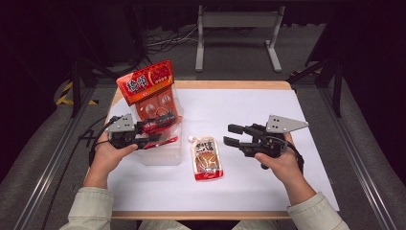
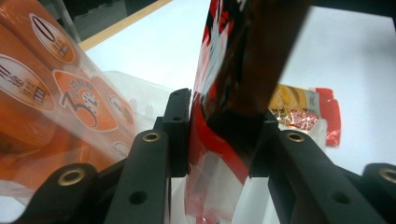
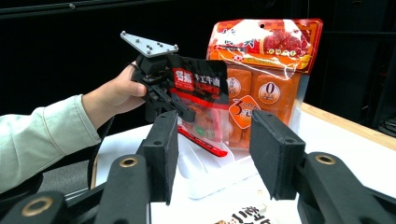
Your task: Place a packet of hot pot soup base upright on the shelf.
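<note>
**Red packet pinched over the bin**

My left tongs [image 1: 152, 133] pinch a dark red packet [image 3: 201, 100], pads pressed on both its faces, holding it upright just above the clear bin [image 1: 163, 154] at the counter's [image 1: 249, 182] left. A big orange bag [image 1: 152, 91] stands in that bin, right behind the packet. My right tongs [image 1: 231, 134] are spread with nothing between them. A sauce pouch [image 1: 207, 158] lies flat between my hands.

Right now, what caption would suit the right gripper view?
Open right hand-held gripper faces the left hand-held gripper clamping a dark snack packet before an orange bag.
</note>
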